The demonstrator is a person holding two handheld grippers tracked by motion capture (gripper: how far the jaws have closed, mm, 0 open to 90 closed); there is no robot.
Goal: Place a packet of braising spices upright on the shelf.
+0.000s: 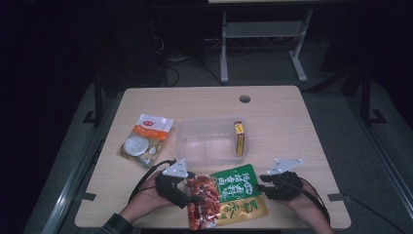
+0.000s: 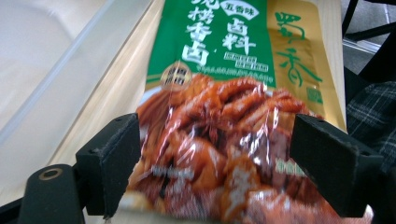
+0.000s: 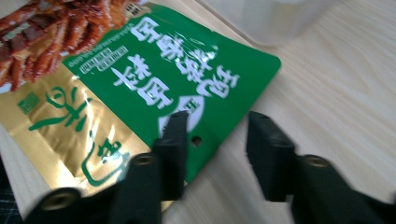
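My left tongs (image 1: pixel 195 195) stand with their jaws spread wide on either side of the red, meat-printed end of the green and gold seasoning packet (image 1: pixel 229 195), which lies flat on the counter (image 1: pixel 287 131) near its front edge; in the left gripper view the packet (image 2: pixel 219 140) fills the gap between the two black jaws, and neither jaw presses it. My right tongs (image 1: pixel 260 187) sit at the packet's other, green end, jaws parted; in the right gripper view one jaw rests over the packet's (image 3: pixel 159 79) green corner by its small hang hole while the other stands over bare wood, so they hold nothing. Just beyond both tongs sits a clear plastic container (image 1: pixel 204 141) with a narrow yellow box (image 1: pixel 239 139) standing inside against its right wall. Farther off, beyond my left tongs and left of the container, lies a white and orange pouch (image 1: pixel 146 139).
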